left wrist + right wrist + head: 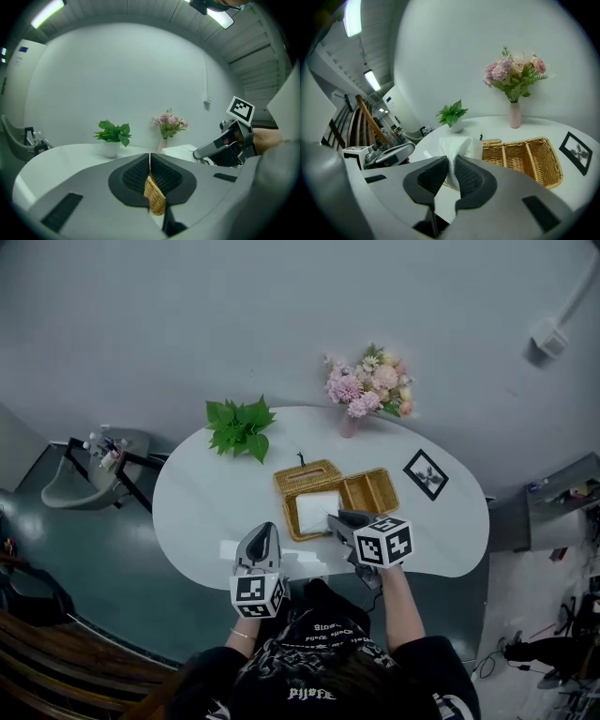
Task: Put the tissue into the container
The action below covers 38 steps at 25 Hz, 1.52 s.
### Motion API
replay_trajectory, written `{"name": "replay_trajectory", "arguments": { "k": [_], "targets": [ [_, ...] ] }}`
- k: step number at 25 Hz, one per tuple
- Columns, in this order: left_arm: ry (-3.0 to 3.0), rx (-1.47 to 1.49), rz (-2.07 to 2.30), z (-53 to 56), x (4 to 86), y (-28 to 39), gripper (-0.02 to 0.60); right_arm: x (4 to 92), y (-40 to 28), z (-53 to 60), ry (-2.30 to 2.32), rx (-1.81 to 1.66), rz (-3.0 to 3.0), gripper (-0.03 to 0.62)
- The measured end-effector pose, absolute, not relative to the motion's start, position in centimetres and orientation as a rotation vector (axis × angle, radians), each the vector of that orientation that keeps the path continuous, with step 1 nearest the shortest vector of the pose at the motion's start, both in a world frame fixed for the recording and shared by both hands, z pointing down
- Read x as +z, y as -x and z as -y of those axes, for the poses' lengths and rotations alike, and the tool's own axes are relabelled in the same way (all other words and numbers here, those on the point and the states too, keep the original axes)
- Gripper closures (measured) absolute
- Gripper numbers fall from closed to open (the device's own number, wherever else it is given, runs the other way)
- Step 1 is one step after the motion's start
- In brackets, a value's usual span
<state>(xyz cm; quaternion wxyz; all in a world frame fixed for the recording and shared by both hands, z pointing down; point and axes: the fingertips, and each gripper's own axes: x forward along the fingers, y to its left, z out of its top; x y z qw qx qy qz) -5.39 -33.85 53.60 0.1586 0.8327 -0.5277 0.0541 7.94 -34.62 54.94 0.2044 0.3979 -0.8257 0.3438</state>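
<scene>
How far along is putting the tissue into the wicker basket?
Done: the white tissue is at the left compartment of the wicker basket. In hand: the right hand-held gripper pinches it; the left hand-held gripper clamps a wicker piece. Left: letting go.

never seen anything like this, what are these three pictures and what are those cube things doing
A person holds a two-jaw gripper in each hand; the marked cubes are part of them. The head view looks down from the person's head; the other two come from cameras riding on the grippers. On the white table: a wicker basket, a potted plant, a vase of flowers, a framed picture. The left gripper pinches a bit of wicker, seemingly the basket's edge. The right gripper pinches the white tissue.
</scene>
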Motion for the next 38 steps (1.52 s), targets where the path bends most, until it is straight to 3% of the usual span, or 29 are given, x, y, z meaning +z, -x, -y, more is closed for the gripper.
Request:
{"name": "replay_trajectory", "arguments": {
  "k": [38],
  "targets": [
    [-2.374, 0.233, 1.562, 37.3, 53.3, 1.0, 0.555, 62.7, -8.6, 38.9, -0.864, 1.074, 2.037, 0.516]
  ]
}}
